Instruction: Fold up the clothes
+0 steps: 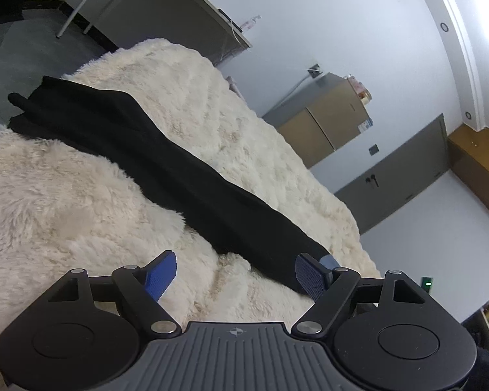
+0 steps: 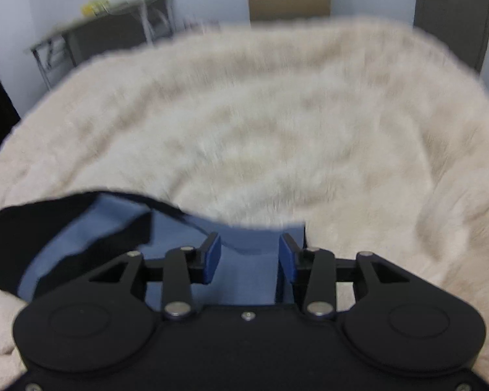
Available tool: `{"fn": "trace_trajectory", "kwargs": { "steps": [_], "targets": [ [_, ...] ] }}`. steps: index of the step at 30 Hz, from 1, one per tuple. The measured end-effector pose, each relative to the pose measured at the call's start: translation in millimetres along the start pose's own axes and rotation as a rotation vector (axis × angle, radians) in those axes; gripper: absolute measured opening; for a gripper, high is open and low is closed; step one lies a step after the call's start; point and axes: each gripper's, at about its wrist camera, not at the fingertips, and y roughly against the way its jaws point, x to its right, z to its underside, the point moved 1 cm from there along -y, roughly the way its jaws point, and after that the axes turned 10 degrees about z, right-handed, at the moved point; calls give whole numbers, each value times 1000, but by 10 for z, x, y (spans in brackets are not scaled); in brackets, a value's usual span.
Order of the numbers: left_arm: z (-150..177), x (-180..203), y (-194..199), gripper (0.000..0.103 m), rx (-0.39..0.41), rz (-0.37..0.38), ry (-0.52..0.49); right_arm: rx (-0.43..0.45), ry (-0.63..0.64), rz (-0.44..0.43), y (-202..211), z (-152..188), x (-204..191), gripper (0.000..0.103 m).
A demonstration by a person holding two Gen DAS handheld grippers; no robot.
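A long black garment (image 1: pixel 166 163) lies stretched across the cream fluffy blanket (image 1: pixel 81 202), running from the upper left down to the lower right. My left gripper (image 1: pixel 236 273) hovers open over the blanket, and the garment's near end lies by its right finger (image 1: pixel 309 277). In the blurred right wrist view, a blue cloth with black parts (image 2: pixel 91 228) lies on the blanket (image 2: pixel 277 130) at the lower left. It reaches under my right gripper (image 2: pixel 249 259), whose jaws stand partly apart, and blue cloth shows in the gap. I see neither pad pressing on it.
A grey desk (image 1: pixel 179 13) with a yellow item stands against the white wall beyond the blanket. Grey and brown cabinets (image 1: pixel 326 123) and a grey door (image 1: pixel 401 176) line the wall to the right. Dark floor (image 1: pixel 9 49) lies past the blanket's far left edge.
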Motion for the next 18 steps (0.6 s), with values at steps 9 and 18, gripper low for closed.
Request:
{"fn": "trace_trajectory", "kwargs": {
  "steps": [9, 18],
  "targets": [
    [-24, 13, -39, 76, -4, 11, -2, 70, 2, -121, 335, 225, -38, 0],
    [-8, 52, -75, 76, -26, 33, -19, 391, 235, -208, 1563, 684, -610, 0]
  ]
}}
